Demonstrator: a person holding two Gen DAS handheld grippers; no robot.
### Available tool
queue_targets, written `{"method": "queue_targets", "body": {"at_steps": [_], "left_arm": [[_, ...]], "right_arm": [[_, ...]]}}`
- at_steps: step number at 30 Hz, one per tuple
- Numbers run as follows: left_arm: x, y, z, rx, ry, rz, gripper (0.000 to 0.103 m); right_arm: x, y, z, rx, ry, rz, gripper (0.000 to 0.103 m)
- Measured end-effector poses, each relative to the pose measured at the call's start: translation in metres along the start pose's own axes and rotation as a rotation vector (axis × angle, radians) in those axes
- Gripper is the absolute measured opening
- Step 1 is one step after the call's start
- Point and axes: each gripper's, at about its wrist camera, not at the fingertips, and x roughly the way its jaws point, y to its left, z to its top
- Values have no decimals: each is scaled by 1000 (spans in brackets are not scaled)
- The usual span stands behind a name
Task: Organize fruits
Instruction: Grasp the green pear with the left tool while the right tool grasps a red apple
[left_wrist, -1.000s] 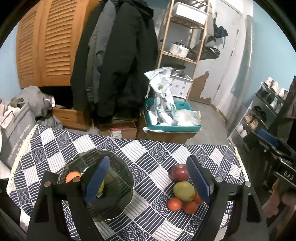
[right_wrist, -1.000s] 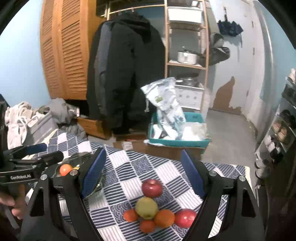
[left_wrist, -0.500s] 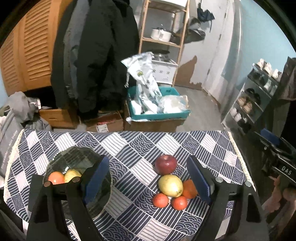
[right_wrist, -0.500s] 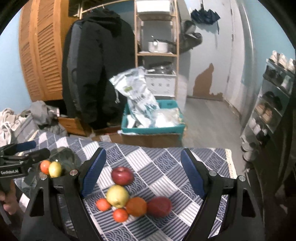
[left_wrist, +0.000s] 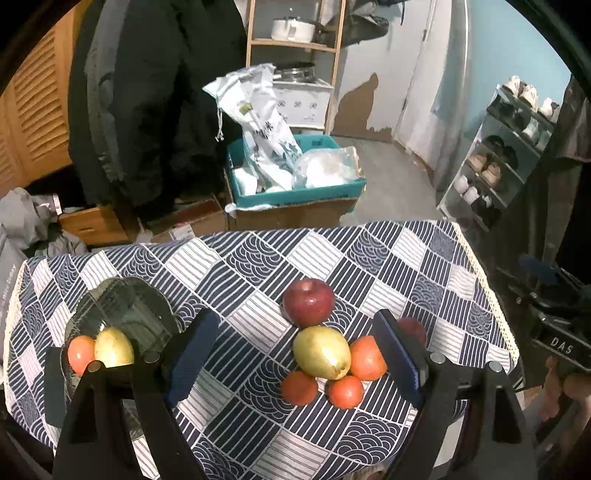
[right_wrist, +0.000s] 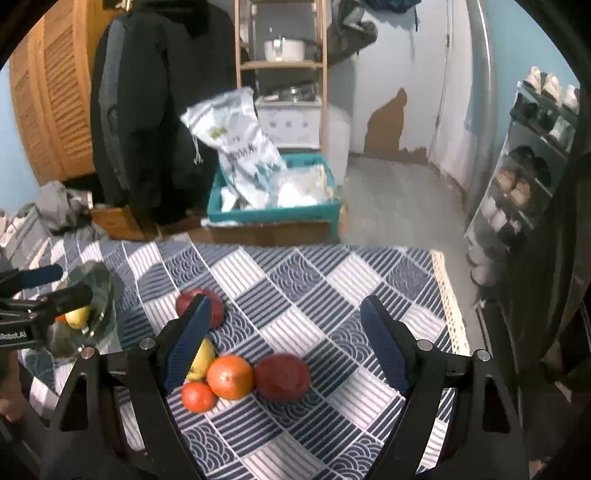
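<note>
Through your left wrist camera, the left tongs (left_wrist: 295, 345) stand released, nothing between the blue pads, above the fruit pile near the right edge of the tabletop (left_wrist: 240, 266). That pile is a red apple (left_wrist: 308, 302) on the far side, touching a yellow-green pear (left_wrist: 321, 352), with a large orange (left_wrist: 367, 357) just right of the pear and two small oranges (left_wrist: 299, 387) on the near side. A second red fruit (left_wrist: 413, 328) peeks out behind the right pad. Toward the left edge sits the dark glass bowl (left_wrist: 125, 306), holding a yellow fruit (left_wrist: 113, 349) and an orange one (left_wrist: 80, 352).

Through your right wrist camera, the right tongs (right_wrist: 286, 339) are likewise released and empty, over bare cloth. The pile lies by the left pad: an apple (right_wrist: 214, 301) partly behind it, the pear (right_wrist: 205, 360), an orange (right_wrist: 229, 376), a small orange (right_wrist: 198, 397) and a dark red apple (right_wrist: 282, 376). At the left edge your other tongs reach over the bowl (right_wrist: 98, 291).
</note>
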Motion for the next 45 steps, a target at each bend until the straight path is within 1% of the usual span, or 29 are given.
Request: {"method": "queue_targets", "body": {"at_steps": [10,17,21,25,31,33,38,43,45], "left_arm": [[40,-1,-7,-25,101,-1,87],[71,-1,-15,-25,168,15,87],[88,1,-18,-41,199,23,87],[103,0,-19,-60,231,3,87],[121,-3,-25,-66,275,-7,87],[128,-3,-28,-75,292,-14,87],[143,-3,-33,-88,323,-23,87],[155,-2,-37,-105,352,-34,87],[158,-2,-39,-120,358,-54,87]], "right_arm": [[52,-2,-24,-2,161,-9,83],[88,-7,-40,34,278,14,83],[106,-6,-49,28,327,-6,83],[125,-5,-57,26,371,0,83],[144,-7,-69,53,421,16,83],[149,-11,-73,80,436,22,83],[157,-19,-77,169,456,74,83],[166,-18,-84,205,476,93,83],[167,-21,-85,233,476,105,83]]}}
